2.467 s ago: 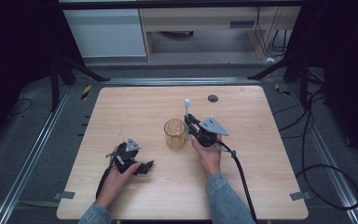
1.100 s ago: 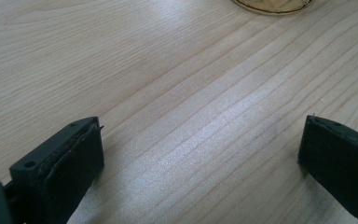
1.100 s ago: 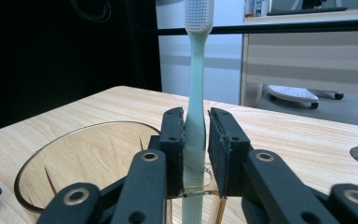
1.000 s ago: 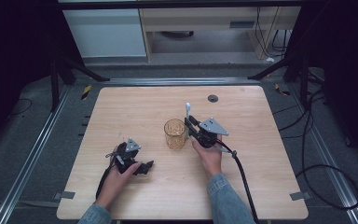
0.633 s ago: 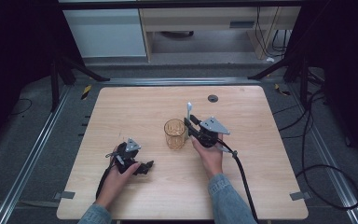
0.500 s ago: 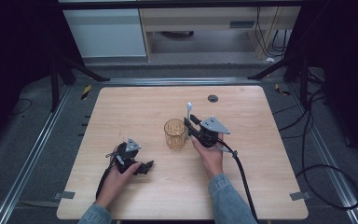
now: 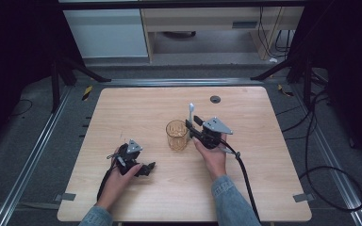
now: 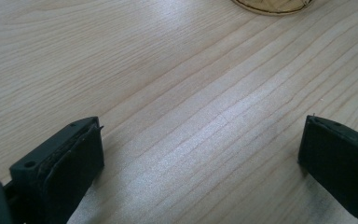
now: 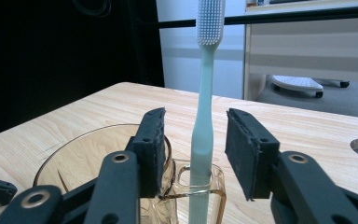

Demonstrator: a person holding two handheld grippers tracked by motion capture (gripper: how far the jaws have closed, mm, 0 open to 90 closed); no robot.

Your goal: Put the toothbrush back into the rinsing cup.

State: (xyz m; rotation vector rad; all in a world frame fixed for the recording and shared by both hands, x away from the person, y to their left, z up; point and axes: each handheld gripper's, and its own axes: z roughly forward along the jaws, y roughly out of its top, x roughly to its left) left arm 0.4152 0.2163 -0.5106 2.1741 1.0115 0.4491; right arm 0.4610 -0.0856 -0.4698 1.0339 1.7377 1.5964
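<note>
1. High view: here's the wooden table [image 7: 264, 179], and dead centre on it stands an amber glass mug [image 7: 176, 135], upright. Just to its right sits the right gripper [image 7: 192, 125], held in the person's right hand [image 7: 211, 155], grey plate on top, cable trailing back toward the near edge. A pale toothbrush [image 7: 191, 112] pokes up at the gripper's tip, right beside the mug, bristle end uppermost. Over at the near left, the left gripper [image 7: 146, 167] lies low on the wood in the left hand [image 7: 118, 174], well apart from the mug. A small dark round fitting [image 7: 215, 99] sits in the table toward the far edge.

2. Left gripper view: the two black jaws stand wide apart, nothing between them, only bare wood grain. The base of the mug [image 8: 272, 5] just peeks in at the top edge.

3. Right gripper view: the toothbrush [image 9: 204, 116] stands upright between the jaws, and there's a clear gap on each side, so the jaws are apart and not clamped on it. Its handle runs down through the loop of the mug's handle [image 9: 193, 186]. The mug's rim [image 9: 81, 149] curves away to the left behind the left jaw.
</note>
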